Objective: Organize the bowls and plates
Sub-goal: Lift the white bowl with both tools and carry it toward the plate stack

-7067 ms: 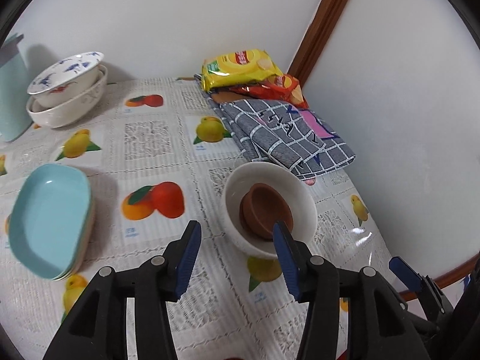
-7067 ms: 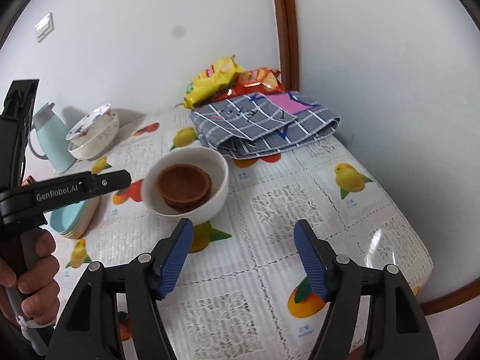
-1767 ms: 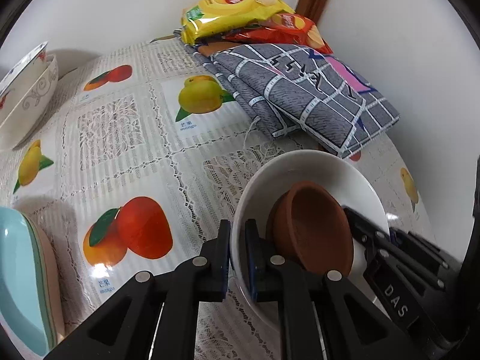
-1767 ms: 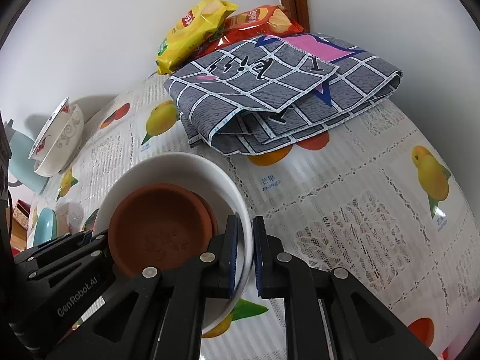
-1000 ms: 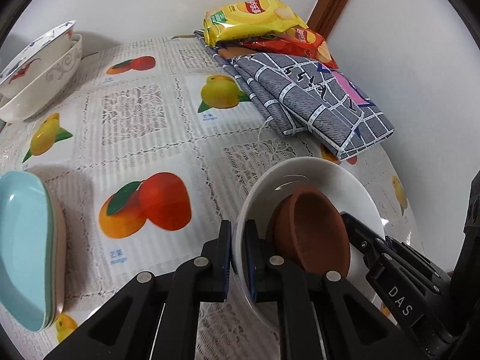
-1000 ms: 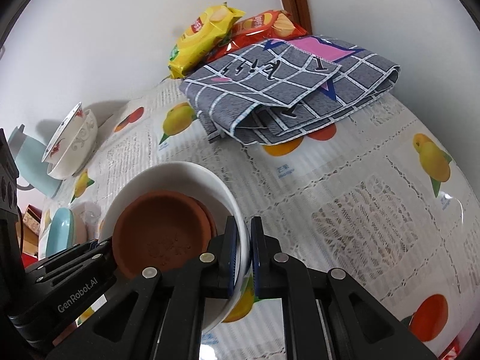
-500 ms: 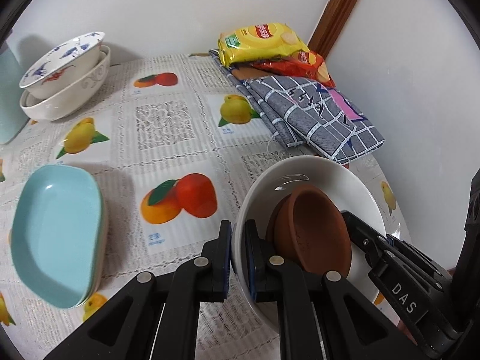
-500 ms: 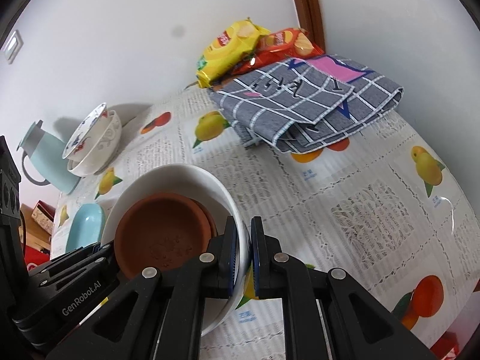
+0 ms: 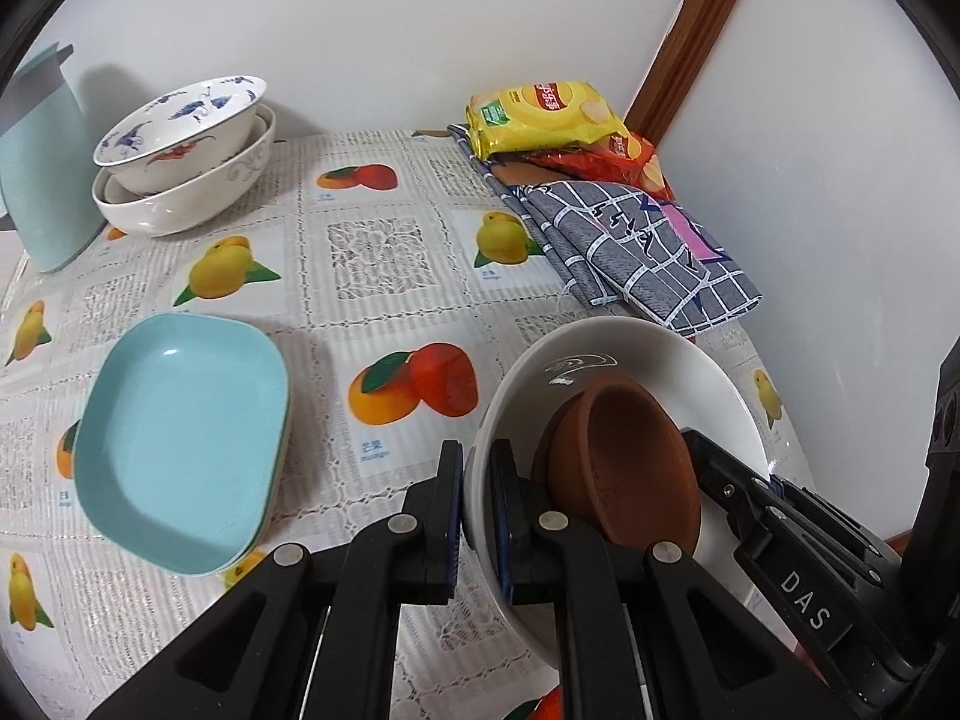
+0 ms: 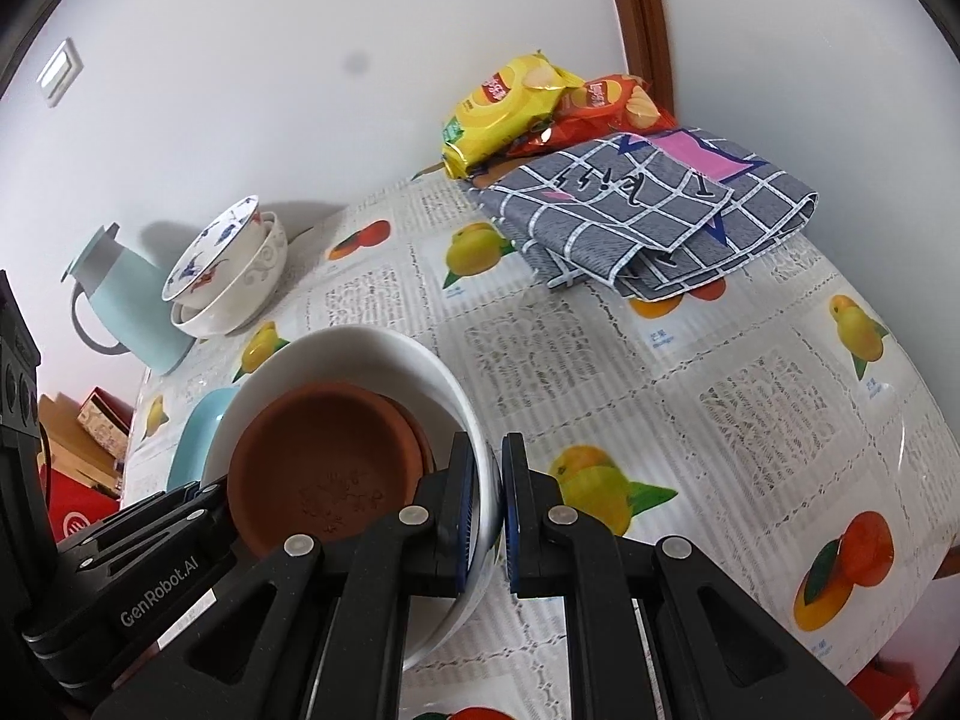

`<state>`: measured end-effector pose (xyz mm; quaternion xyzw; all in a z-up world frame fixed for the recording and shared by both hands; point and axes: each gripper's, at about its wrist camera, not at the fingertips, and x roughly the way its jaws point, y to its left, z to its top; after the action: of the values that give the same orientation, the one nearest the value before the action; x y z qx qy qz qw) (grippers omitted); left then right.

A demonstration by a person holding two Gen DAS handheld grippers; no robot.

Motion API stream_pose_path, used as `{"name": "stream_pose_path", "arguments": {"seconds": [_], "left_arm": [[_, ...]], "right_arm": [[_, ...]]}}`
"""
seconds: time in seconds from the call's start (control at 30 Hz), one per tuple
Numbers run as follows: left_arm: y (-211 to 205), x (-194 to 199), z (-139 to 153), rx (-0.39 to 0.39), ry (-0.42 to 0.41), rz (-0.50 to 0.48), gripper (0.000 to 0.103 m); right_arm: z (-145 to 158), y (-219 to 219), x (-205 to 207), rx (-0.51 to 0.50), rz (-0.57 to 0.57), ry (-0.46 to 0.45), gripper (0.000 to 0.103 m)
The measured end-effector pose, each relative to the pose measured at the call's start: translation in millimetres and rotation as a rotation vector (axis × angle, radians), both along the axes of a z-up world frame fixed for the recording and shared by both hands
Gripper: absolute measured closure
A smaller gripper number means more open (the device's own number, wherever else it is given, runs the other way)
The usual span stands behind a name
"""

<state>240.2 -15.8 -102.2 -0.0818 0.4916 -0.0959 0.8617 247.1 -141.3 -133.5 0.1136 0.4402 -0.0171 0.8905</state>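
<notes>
White bowl (image 9: 654,360), brown bowls (image 9: 624,456) nested inside: now lifted off the desk (image 9: 372,252). Left tongs (image 9: 477,516) and right tongs (image 10: 498,504) each pinch opposite rims. Likely bound for far-left bowl stack (image 9: 180,150).

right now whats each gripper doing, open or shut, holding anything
Left gripper: shut on the rim of the large white ceramic bowl, which has brown clay bowls nested inside.
Right gripper: shut on the opposite rim of that bowl.
</notes>
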Motion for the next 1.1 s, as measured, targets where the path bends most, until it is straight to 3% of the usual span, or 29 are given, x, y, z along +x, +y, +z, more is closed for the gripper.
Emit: {"name": "stream_pose_path", "arguments": {"seconds": [1.1], "left_arm": [[63, -16, 22, -0.014, -0.046, 0.057, 0.094]], "right_arm": [[18, 62, -4, -0.005, 0.055, -0.032, 0.094]]}}
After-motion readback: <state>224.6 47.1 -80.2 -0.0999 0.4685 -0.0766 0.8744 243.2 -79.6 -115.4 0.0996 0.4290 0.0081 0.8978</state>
